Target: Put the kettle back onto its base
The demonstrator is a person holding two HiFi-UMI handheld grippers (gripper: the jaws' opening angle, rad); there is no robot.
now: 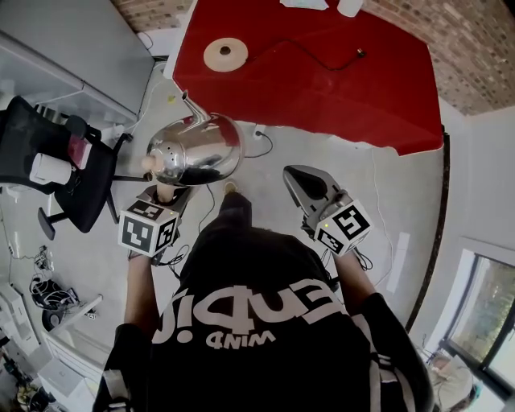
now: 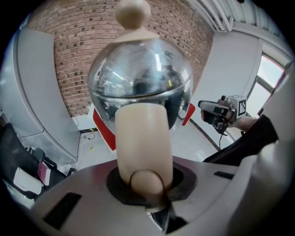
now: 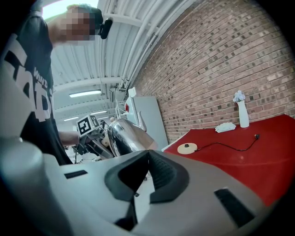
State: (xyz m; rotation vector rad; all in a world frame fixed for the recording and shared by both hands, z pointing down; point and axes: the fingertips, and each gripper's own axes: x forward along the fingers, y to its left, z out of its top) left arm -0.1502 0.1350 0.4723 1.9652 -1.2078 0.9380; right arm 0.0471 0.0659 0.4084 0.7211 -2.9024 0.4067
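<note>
A shiny steel kettle (image 1: 195,149) with a cream handle (image 2: 143,138) and a cream lid knob (image 2: 132,11) hangs over the floor, short of the red table (image 1: 338,88). My left gripper (image 1: 165,191) is shut on that handle; the handle fills the space between its jaws (image 2: 147,179). The kettle's round cream base (image 1: 225,54) lies on the table's near left part, with a black cord running off to the right. It also shows as the base (image 3: 187,148) beyond the kettle (image 3: 126,133). My right gripper (image 1: 299,179) is held beside the kettle, shut, its jaws (image 3: 147,154) holding nothing.
A black office chair (image 1: 48,157) with a white roll on it stands at the left, next to a grey cabinet (image 1: 72,44). Cables trail over the floor. A white vase (image 3: 243,113) and a white cloth (image 3: 226,127) sit at the table's far edge by the brick wall.
</note>
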